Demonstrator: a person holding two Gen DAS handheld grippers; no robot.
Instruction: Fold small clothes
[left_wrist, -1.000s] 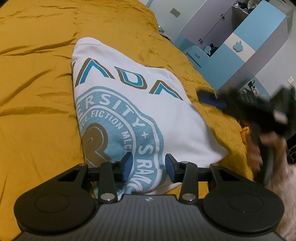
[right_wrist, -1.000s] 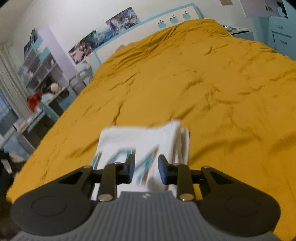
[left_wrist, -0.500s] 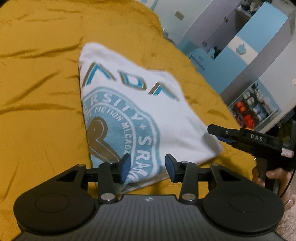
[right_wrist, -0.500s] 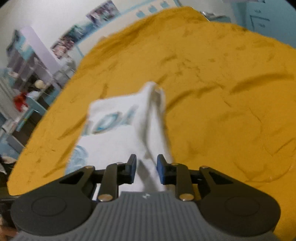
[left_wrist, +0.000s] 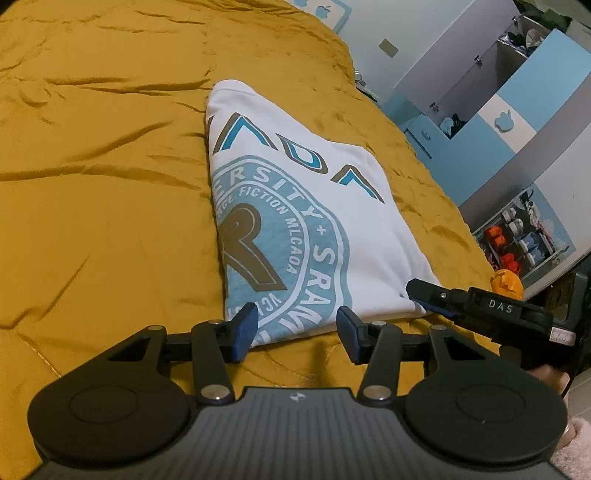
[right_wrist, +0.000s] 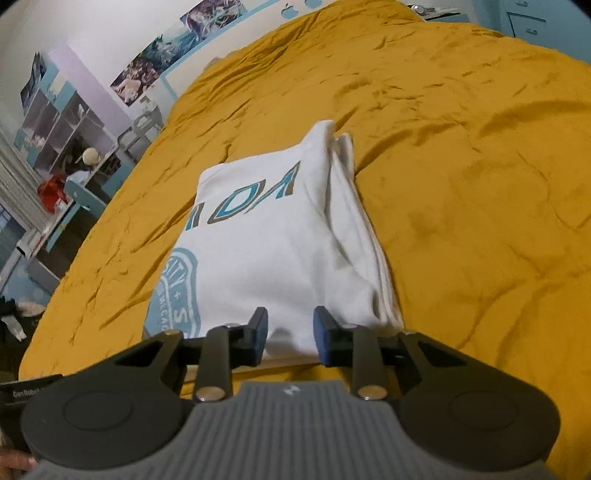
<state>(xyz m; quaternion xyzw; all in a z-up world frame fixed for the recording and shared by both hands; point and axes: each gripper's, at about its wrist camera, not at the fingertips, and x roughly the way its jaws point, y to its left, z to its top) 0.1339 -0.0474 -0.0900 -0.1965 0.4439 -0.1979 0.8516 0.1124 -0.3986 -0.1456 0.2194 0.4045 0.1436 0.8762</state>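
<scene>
On the mustard-yellow bedspread (left_wrist: 110, 229) the white printed T-shirt (left_wrist: 295, 206) lies folded into a flat packet, near the bed's edge, with its stacked open edges along the side my right gripper (right_wrist: 290, 338) faces. My left gripper (left_wrist: 293, 332) sits at the packet's near hem, jaws apart and opening wider, with the printed hem just showing in the gap and neither pad pressing on it. My right gripper has a narrow gap between its pads, and the shirt's near corner fills the view between them; I cannot tell whether the pads are actually pinching cloth.

The risks I see from here:
- If I close the right jaws on only the top layer of those stacked edges, lifting would peel the packet open and undo the fold.
- If the left comes in low, its lower finger could catch the bedspread along with the hem, and the cover would drag up with the shirt.
- The two grippers are close together at this near edge, so a careless sweep could knock one into the other.
- Uneven lifting would skew the next fold, leaving the print crooked.
</scene>
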